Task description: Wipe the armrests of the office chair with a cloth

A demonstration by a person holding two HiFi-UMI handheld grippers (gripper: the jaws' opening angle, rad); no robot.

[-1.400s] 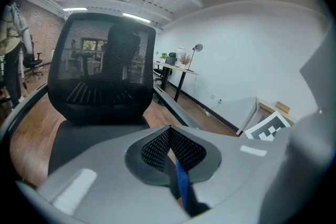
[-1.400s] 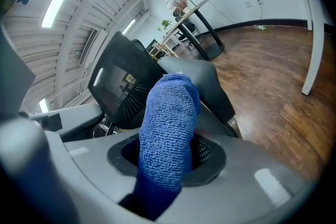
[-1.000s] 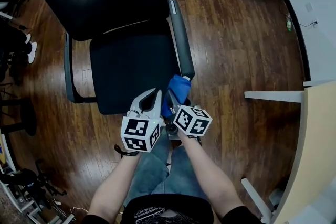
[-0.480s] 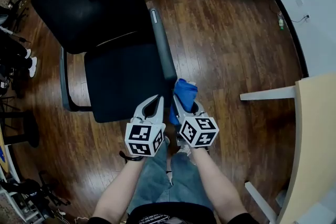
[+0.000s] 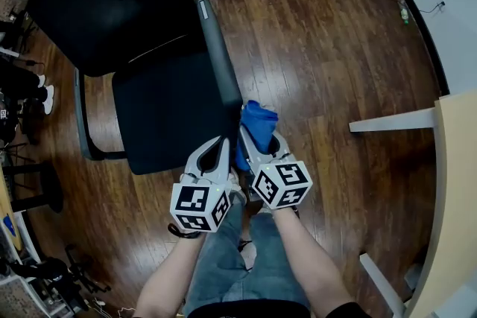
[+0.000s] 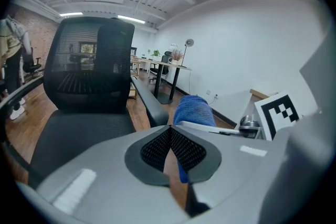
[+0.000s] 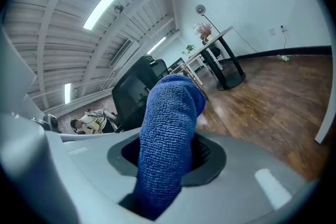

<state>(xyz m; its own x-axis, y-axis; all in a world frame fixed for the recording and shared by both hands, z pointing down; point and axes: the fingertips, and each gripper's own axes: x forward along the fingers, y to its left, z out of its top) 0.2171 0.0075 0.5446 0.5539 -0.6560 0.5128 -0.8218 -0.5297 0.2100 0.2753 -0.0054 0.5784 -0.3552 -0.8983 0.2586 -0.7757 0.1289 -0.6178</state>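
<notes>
Grips the blue cloth (image 5: pixel 258 122) in the right gripper (image 5: pixel 260 139), jaws clamped on its fold, bulk poking ahead of the tips. Holds it just off the front end of the office chair's armrest (image 5: pixel 215 63), against which it pressed a second ago. Keeps the left gripper (image 5: pixel 221 142) pinched together, empty, just left, over the seat (image 5: pixel 168 115) corner.

Chair back (image 5: pixel 104 7) partly beyond top edge

The cloth (image 5: pixel 257 123) sits between the right gripper's (image 5: pixel 260 139) jaws and pokes out ahead of them. The office chair's (image 5: pixel 168 115) armrest (image 5: pixel 218 59) runs ahead and just left of those jaws. It lies straight before the left gripper's (image 5: pixel 220 145) jaws.
</notes>
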